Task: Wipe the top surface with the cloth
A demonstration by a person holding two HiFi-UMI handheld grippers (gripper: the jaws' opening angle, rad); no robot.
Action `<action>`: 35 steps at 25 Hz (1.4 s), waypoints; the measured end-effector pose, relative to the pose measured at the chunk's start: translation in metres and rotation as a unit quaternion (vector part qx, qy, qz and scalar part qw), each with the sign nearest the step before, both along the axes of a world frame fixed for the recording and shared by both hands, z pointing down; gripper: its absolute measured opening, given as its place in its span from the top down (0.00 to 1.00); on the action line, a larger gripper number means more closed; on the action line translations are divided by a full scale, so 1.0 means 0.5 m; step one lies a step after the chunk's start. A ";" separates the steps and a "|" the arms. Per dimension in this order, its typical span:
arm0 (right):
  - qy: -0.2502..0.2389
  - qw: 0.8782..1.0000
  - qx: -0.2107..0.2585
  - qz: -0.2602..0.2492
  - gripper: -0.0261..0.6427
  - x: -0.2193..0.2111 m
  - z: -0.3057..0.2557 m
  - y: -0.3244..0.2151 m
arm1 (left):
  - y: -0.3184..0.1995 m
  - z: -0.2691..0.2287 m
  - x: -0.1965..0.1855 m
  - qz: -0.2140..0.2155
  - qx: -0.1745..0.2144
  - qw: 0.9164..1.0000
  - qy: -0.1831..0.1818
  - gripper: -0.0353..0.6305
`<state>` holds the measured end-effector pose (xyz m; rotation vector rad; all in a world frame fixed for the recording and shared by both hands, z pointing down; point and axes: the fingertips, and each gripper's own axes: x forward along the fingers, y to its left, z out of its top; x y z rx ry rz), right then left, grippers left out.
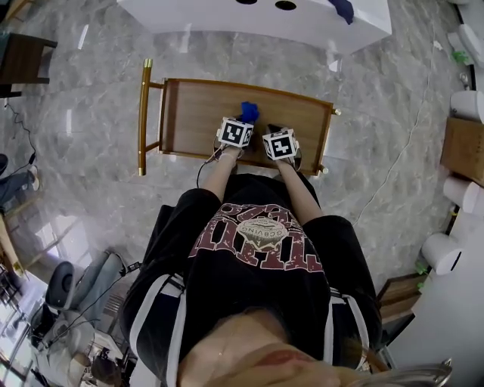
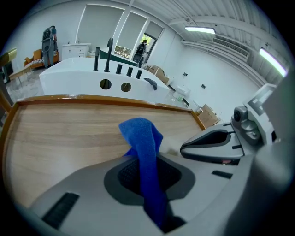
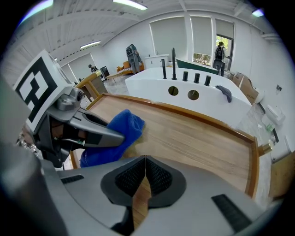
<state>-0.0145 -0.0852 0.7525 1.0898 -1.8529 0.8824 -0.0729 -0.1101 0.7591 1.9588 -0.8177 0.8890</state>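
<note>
A blue cloth (image 1: 248, 113) (image 2: 146, 152) (image 3: 110, 133) is pinched between the jaws of my left gripper (image 1: 236, 133) (image 2: 148, 177), which is shut on it; its free end sticks up and forward over the wooden top surface (image 1: 204, 109) (image 2: 69, 133) (image 3: 193, 138). My right gripper (image 1: 281, 145) (image 3: 144, 177) hovers just to the right of the left one, over the near edge of the top. Its jaws are shut with nothing between them. In the right gripper view the left gripper (image 3: 87, 131) shows at the left with the cloth.
The wooden top has a raised brown rim (image 1: 249, 85) and a gold handle rail (image 1: 143, 117) at its left end. Beyond it stands a white counter (image 1: 257, 19) with holes and dark taps (image 2: 108, 57). Marble floor lies all round.
</note>
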 end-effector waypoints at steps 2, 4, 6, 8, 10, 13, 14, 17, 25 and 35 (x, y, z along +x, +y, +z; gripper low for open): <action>0.002 1.000 0.000 -0.006 0.93 -0.016 0.002 -0.003 | -0.004 0.000 -0.019 -0.003 -0.002 1.000 0.001 0.80; 0.003 1.000 0.000 -0.009 0.94 -0.034 0.005 -0.006 | -0.008 0.001 -0.040 -0.004 -0.003 1.000 0.000 0.80; 0.004 1.000 -0.004 -0.013 0.94 -0.056 0.011 -0.004 | -0.011 0.004 -0.064 -0.004 -0.004 1.000 0.000 0.80; 0.003 1.000 -0.006 -0.014 0.94 -0.078 0.014 -0.004 | -0.013 0.004 -0.087 -0.002 -0.004 1.000 -0.001 0.80; 0.004 1.000 -0.006 -0.010 0.94 -0.095 0.013 -0.005 | -0.014 0.001 -0.104 -0.001 -0.005 1.000 -0.001 0.80; 0.004 1.000 -0.006 -0.006 0.94 -0.117 0.014 -0.011 | -0.017 -0.001 -0.124 0.001 -0.002 1.000 0.000 0.80; 0.003 1.000 -0.006 -0.002 0.93 -0.124 0.014 -0.014 | -0.018 -0.002 -0.130 0.001 -0.001 1.000 -0.001 0.80; -0.002 1.000 -0.007 0.004 0.94 -0.146 0.020 -0.016 | -0.019 0.000 -0.148 0.005 0.000 1.000 0.000 0.80; -0.003 0.999 -0.012 -0.035 0.94 -0.233 0.023 -0.020 | -0.040 0.004 -0.235 -0.018 -0.002 1.000 -0.014 0.80; 0.007 1.000 -0.012 0.026 0.94 -0.237 0.039 -0.031 | -0.069 0.011 -0.361 -0.051 0.004 0.998 -0.032 0.80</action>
